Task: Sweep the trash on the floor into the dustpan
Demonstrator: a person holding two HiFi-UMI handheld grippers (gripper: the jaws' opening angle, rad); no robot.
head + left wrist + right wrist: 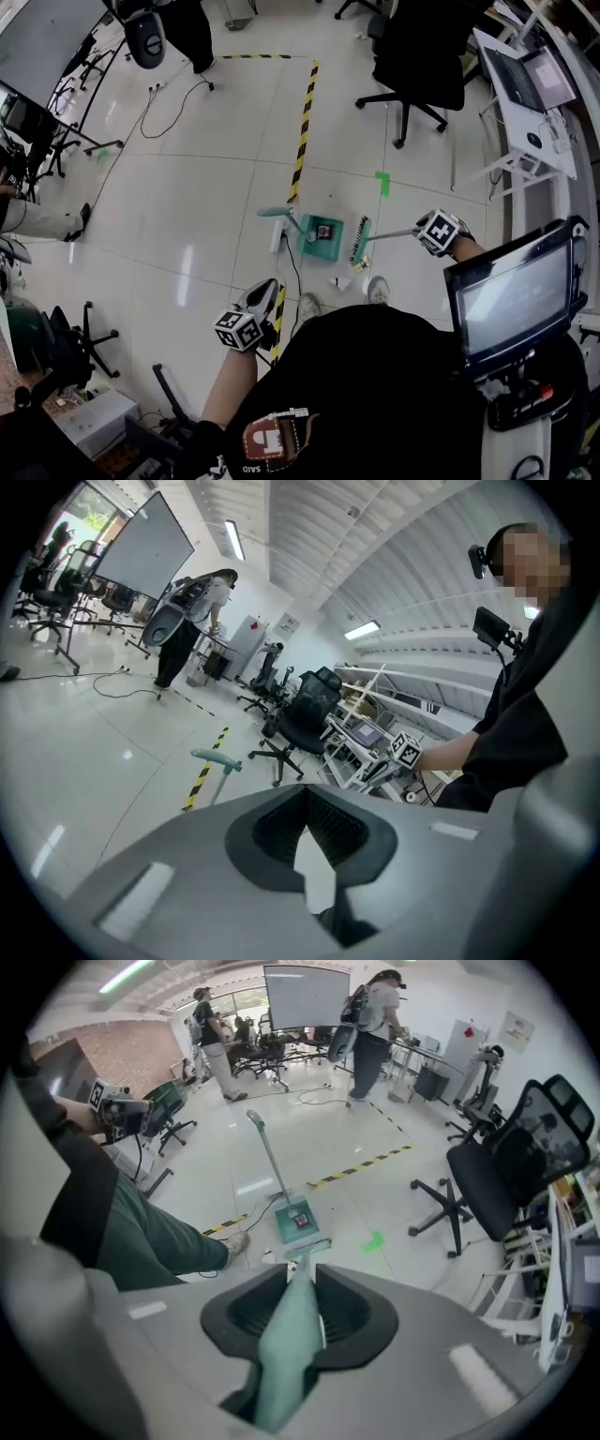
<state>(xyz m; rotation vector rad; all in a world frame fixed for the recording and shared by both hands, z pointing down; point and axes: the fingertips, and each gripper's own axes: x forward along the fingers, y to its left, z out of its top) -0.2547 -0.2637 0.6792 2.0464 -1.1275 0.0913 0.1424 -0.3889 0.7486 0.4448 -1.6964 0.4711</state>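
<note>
Right gripper (302, 1274): clamped on the teal plastic broom handle (286, 1354), which runs out between its jaws toward the floor; we hold it out at our right side
Left gripper (305, 791): jaws together with nothing between them, low at our left side and well apart from the dustpan
Glossy white tiled floor (187, 187): crossed by a yellow-and-black tape stripe (302, 131) that ends just behind the dustpan
Teal plastic dustpan (311, 246): stands on the floor ahead of our shoes with its long handle upright and nothing holding it; a small dark square thing (324, 230) lies in it, too small for us to name
Dark-bristled broom head (360, 239): just beside the dustpan's right edge
Thin black cable (296, 272): runs over the floor from the dustpan's left side toward our left shoe
Small white scraps of trash (341, 282): on the floor between the broom head and our shoes, near the dustpan but outside it
Main risk, as we judge it: the unheld dustpan slides or tips when the bristles push scraps against its lip
Second risk: a fast stroke flicks the light scraps past the pan
Third risk: the bristles catch the cable, which drags on the dustpan
</note>
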